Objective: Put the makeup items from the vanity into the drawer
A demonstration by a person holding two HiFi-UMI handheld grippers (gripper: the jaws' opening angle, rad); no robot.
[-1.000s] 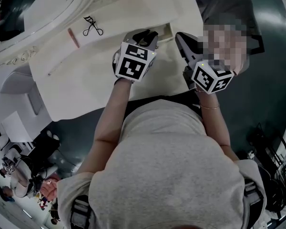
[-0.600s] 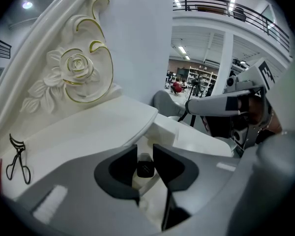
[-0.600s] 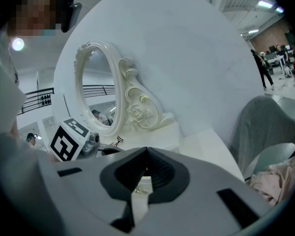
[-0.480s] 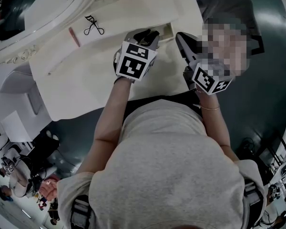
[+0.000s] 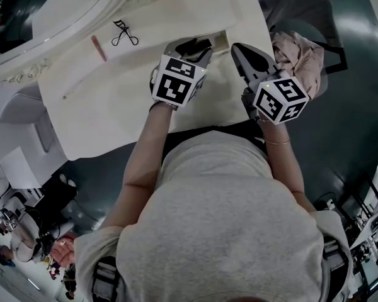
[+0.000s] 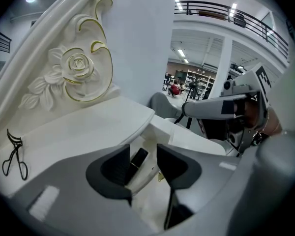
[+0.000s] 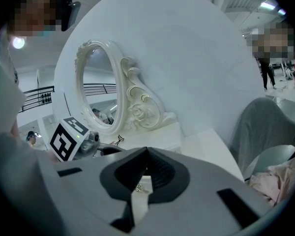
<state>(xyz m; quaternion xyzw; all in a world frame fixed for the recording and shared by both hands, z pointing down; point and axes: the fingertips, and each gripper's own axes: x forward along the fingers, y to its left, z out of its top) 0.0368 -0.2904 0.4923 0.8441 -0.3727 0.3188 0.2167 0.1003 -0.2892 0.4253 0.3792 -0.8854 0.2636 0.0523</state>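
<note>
On vanity [image 5: 113,99]: one curler [image 5: 123,34], one pink stick [image 5: 97,49]

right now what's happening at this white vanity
A person is clearing makeup off the vanity with a tool in each hand. The left tool sits over the open drawer; its jaws have just been opening, and a small dark tube lies tilted between them, not gripped. The right tool hovers beside it with jaws together. An eyelash curler and a reddish stick lie on the top, not yet put away.

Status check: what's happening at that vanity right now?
Left claw just opened; black makeup tube loose in drawer. Right claw shut. Eyelash curler left on vanity.
</note>
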